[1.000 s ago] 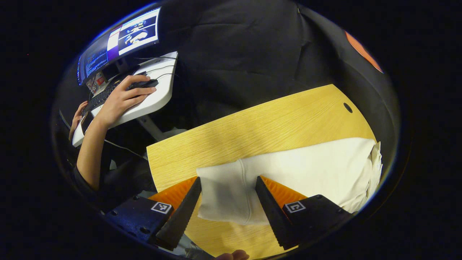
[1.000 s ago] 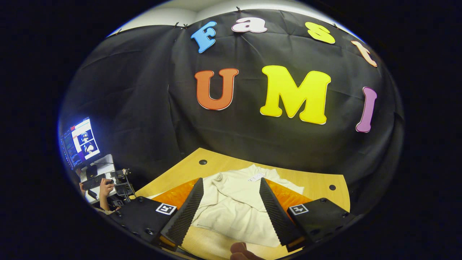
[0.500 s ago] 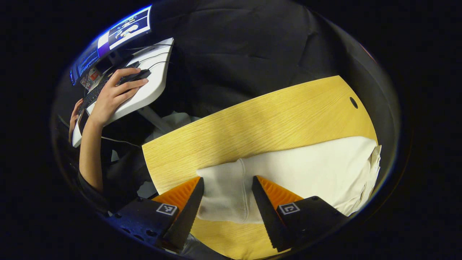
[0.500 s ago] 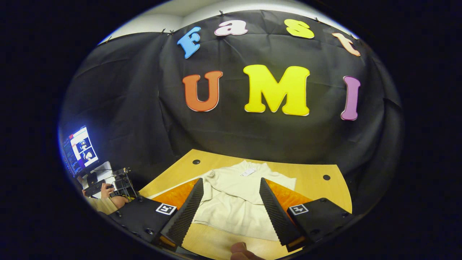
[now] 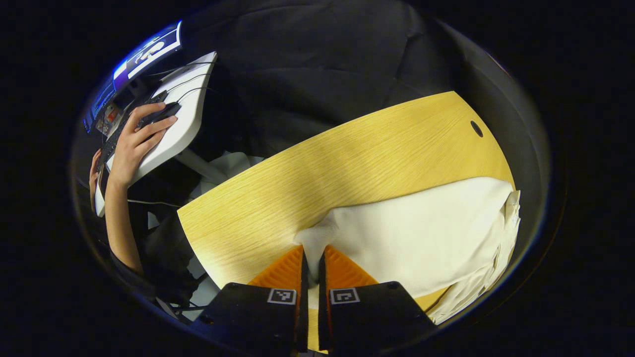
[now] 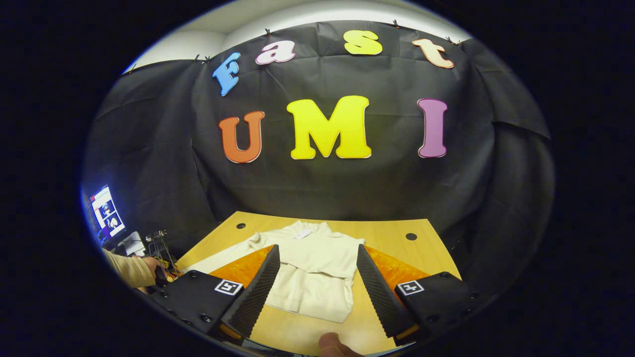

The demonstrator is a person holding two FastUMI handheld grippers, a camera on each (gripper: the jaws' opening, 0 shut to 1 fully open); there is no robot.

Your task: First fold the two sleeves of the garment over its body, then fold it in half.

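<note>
Left gripper view: your left tool has just clamped the sleeve cuff; right tool stays apart above the garment.

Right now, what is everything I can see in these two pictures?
Table: one, light wood, under the garment.
Garment: one, cream, flat on the table, one sleeve end pinched.
Desk: one, white, beside the table.
Monitor: one, lit, on the desk.
Keyboard: one, black, on the desk.
Hand: one, on the desk.
Left gripper: shut on the sleeve cuff.
Right gripper: open, above the garment.
</note>
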